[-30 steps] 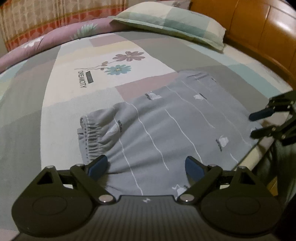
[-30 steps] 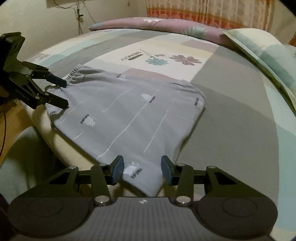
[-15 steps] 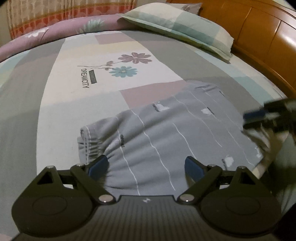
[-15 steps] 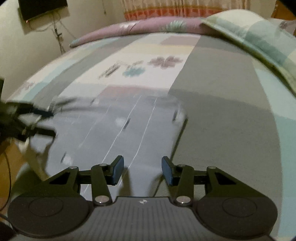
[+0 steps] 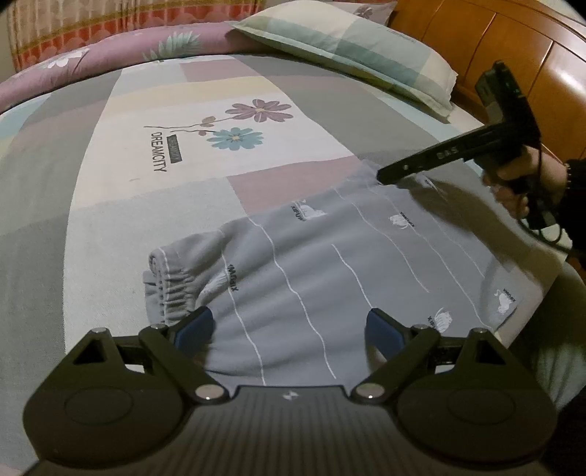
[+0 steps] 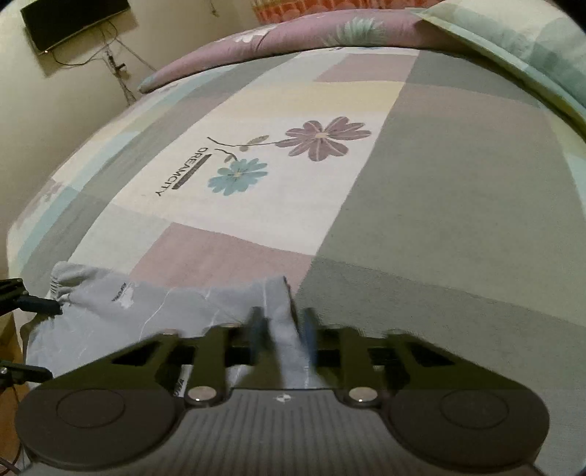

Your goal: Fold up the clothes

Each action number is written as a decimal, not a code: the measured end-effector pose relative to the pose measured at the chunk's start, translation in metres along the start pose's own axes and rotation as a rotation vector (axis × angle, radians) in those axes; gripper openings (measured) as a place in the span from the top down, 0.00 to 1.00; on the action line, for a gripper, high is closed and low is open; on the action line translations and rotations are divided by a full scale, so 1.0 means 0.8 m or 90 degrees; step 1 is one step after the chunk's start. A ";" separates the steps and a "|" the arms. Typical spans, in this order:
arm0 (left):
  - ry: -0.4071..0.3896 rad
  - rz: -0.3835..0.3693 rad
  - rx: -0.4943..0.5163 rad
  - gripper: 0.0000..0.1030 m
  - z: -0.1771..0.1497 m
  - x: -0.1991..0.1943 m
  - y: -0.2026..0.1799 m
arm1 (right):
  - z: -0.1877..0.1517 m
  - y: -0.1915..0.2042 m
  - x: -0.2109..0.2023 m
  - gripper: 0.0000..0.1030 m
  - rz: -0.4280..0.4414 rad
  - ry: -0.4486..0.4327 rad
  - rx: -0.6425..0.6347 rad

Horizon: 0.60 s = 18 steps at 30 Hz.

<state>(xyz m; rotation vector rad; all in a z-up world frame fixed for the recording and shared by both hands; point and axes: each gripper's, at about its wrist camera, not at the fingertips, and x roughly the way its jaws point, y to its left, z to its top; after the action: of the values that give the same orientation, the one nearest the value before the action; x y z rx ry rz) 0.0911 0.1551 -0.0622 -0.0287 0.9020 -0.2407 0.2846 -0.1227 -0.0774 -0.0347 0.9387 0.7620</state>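
The right tongs point(image 6: 282, 335) have swung to the shorts' point(image 5: 329, 263) 1 o'clock corner and pinch it for folding, while the left tongs point(image 5: 289, 326) gape at the waistband point(image 5: 168, 289).

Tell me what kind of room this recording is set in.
Most likely a home bedroom: a bed under a patchwork flower-print sheet, a checked pillow against a wooden headboard, and grey clothing spread on the bed.

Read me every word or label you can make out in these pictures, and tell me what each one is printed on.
"DREAMCITY": on the bed sheet, beside the printed flowers.
"D.A.S": on the side of the right gripper; blurred, so uncertain.
Small logo words on the grey trousers: too small and blurred to read.
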 end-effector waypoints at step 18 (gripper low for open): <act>-0.011 0.010 0.043 0.12 0.010 -0.013 -0.017 | -0.024 0.062 -0.068 0.88 -0.047 -0.108 -0.096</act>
<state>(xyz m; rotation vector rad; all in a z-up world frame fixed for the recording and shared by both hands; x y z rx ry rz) 0.0883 0.1434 -0.0472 0.0391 0.8753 -0.2566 0.2216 -0.1239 -0.0344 -0.1348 0.7144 0.7541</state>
